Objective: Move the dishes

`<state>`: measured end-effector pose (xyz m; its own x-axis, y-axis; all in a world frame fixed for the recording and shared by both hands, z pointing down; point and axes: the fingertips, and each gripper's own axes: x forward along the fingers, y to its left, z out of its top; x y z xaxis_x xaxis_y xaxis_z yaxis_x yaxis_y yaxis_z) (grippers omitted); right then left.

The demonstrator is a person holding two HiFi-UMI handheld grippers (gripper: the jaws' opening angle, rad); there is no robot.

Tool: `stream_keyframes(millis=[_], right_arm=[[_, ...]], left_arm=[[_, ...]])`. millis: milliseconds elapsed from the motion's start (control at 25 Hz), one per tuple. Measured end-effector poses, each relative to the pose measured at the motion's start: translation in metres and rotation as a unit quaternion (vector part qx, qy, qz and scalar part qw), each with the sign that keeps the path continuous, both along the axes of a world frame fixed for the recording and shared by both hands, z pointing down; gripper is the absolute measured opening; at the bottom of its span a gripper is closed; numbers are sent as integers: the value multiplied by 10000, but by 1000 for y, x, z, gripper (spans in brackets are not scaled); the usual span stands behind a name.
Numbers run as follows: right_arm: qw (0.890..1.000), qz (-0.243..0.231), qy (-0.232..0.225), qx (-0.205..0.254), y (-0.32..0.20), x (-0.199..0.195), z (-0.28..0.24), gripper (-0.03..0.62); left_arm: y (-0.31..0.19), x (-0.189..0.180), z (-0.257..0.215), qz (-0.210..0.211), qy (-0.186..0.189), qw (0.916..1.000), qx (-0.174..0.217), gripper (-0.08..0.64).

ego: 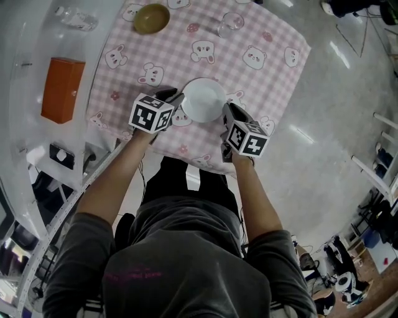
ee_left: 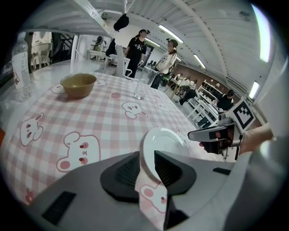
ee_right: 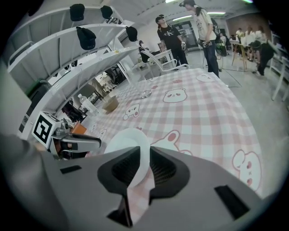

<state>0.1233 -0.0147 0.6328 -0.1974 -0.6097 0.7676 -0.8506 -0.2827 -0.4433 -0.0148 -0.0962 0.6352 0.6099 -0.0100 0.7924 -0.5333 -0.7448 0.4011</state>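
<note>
An orange box [ego: 62, 89] and a plastic bottle [ego: 76, 18] sit beside the pink bear-print tablecloth [ego: 280, 37].

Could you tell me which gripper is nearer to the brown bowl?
Left. The left gripper is at the left rim of the white plate, below the brown bowl in the head view; the right gripper is at its right rim, farther off.

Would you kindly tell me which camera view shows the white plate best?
The head view: it shows the white plate nearly whole, from above, against the pink checked cloth. The left gripper view shows it obliquely, near rim hidden by the left hand-held gripper; the right gripper view shows only part above the right hand-held gripper.
</note>
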Motion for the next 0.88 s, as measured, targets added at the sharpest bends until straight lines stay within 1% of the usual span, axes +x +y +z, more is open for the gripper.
stream_keyframes(millis=[240, 400, 520, 680, 880], right_arm=[[9996, -221, -27, 188, -4, -1, -23, 51], [9983, -350, -51, 462, -5, -2, -56, 51], [9966, -477, -53, 666, -6, 6, -73, 50], [9931, -743, -23, 908, -8, 14, -90, 51], [9867, -1122, -17, 1179, -11, 10, -113, 51]], left_arm=[[-3, -3, -27, -208, 109, 9995, 203, 101], [5, -9, -62, -395, 141, 9982, 418, 101], [14, -9, -75, -566, 139, 9970, 511, 101], [21, -7, -95, -860, 233, 9932, 755, 101], [32, -14, -123, -1285, 363, 9852, 1071, 100]])
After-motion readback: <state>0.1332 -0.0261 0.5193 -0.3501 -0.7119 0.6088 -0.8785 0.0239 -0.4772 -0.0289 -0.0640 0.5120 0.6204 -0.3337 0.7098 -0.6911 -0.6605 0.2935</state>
